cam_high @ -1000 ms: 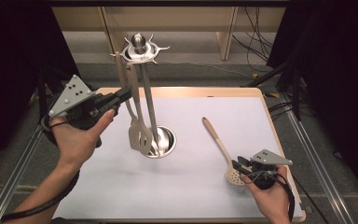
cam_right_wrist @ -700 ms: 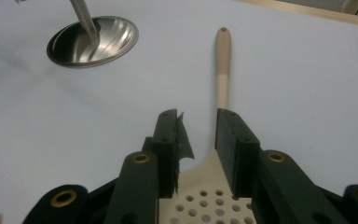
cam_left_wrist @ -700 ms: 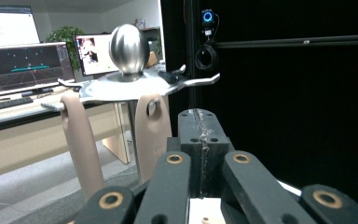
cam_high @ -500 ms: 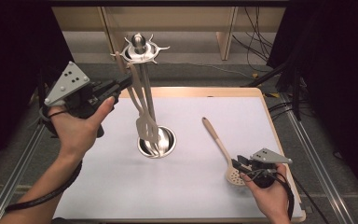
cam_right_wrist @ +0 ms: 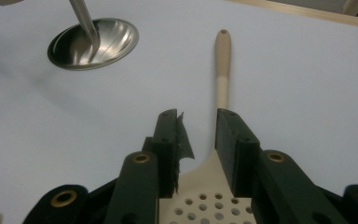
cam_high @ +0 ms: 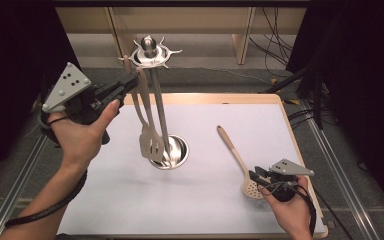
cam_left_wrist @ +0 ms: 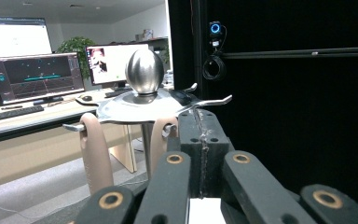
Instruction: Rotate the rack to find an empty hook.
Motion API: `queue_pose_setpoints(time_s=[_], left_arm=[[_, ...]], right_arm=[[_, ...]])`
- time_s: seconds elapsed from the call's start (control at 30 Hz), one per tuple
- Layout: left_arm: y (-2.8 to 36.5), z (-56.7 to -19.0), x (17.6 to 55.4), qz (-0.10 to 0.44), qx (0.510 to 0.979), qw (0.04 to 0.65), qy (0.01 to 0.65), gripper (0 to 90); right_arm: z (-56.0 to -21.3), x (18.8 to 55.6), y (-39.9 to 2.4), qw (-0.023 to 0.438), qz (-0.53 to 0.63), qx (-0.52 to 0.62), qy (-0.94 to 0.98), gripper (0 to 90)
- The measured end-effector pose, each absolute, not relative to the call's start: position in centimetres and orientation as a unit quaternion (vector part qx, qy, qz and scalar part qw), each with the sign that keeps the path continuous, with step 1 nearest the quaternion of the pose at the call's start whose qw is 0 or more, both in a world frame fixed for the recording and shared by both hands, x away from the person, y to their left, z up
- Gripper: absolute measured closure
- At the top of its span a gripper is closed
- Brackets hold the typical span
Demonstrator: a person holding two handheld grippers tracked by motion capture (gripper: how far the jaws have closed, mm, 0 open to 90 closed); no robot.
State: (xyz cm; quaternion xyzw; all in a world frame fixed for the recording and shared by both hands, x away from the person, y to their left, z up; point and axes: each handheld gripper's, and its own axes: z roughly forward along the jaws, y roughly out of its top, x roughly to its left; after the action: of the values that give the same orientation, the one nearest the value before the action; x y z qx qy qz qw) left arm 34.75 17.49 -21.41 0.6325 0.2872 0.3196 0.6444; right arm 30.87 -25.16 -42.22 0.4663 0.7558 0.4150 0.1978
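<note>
On the white tabletop (cam_high: 130, 210), the slotted wooden spoon (cam_high: 235, 157) lies at four o'clock of the utensil stand (cam_high: 152, 55). Right gripper (cam_right_wrist: 200, 135) fingers straddle its neck, half-open; squeeze squarely. Left gripper (cam_left_wrist: 200, 140) fingers are closed, empty.

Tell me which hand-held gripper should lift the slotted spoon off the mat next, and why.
Right. The right hand-held gripper already straddles the slotted spoon's neck, jaws open on either side. The left hand-held gripper is shut, up by the rack's hooks, far from it.
</note>
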Motion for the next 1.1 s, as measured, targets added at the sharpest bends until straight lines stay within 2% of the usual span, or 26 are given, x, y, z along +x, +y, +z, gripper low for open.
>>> queue_pose_setpoints(time_s=[0.33,0.5,0.73,1.1], left_arm=[[16.9,-21.3,35.4,0.318,0.634,0.645,0.284,89.6],[16.9,-21.2,35.8,0.319,0.633,0.644,0.286,89.6],[17.1,-21.3,35.7,0.326,0.633,0.641,0.288,89.6],[18.0,-21.3,36.1,0.338,0.628,0.634,0.300,89.6]], right_arm=[[-42.4,31.1,-25.5,0.214,0.412,0.451,0.763,70.4],[-42.3,30.9,-25.2,0.199,0.413,0.465,0.757,70.5],[-42.4,31.1,-25.5,0.214,0.411,0.452,0.762,70.5],[-42.4,31.1,-25.4,0.211,0.411,0.452,0.763,70.5]])
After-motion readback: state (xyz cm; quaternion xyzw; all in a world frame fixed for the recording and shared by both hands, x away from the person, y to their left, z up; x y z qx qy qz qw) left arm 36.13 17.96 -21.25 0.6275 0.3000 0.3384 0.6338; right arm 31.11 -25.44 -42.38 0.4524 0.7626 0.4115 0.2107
